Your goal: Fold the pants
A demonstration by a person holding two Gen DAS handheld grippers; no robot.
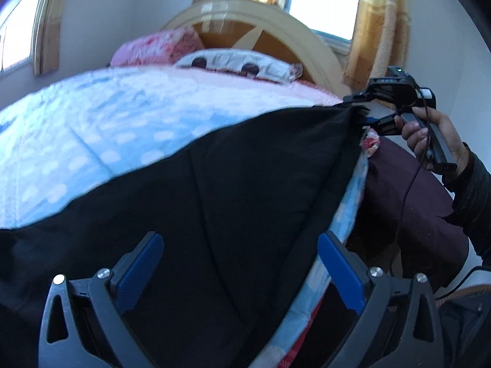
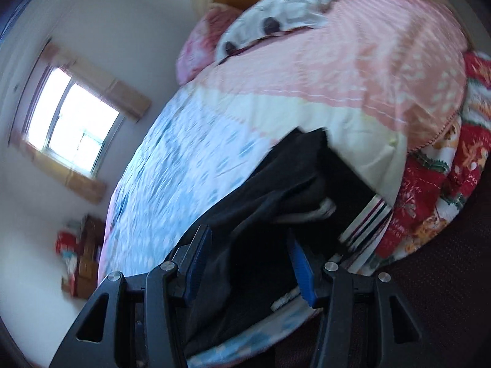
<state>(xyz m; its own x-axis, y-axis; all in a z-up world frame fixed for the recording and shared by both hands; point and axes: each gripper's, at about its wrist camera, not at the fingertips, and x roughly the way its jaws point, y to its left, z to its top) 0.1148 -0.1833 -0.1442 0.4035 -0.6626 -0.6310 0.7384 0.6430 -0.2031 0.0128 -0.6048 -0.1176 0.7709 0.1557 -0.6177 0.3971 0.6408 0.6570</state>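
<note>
Our left gripper (image 1: 239, 263) has its blue-padded jaws standing wide with the black fabric pants (image 1: 214, 190) spread under and between them, the pads not pressing, while our right gripper (image 2: 250, 263) holds its jaws partly apart over a bunched fold of the same cloth, and we cannot tell whether they pinch it. The pants lie along the near edge of the blue-and-pink dotted quilted bed cover (image 1: 92, 116), their far right corner by the right gripper's tips. We judge the folding barely begun: the cloth looks mostly spread, with the tidy folds left to make.
</note>
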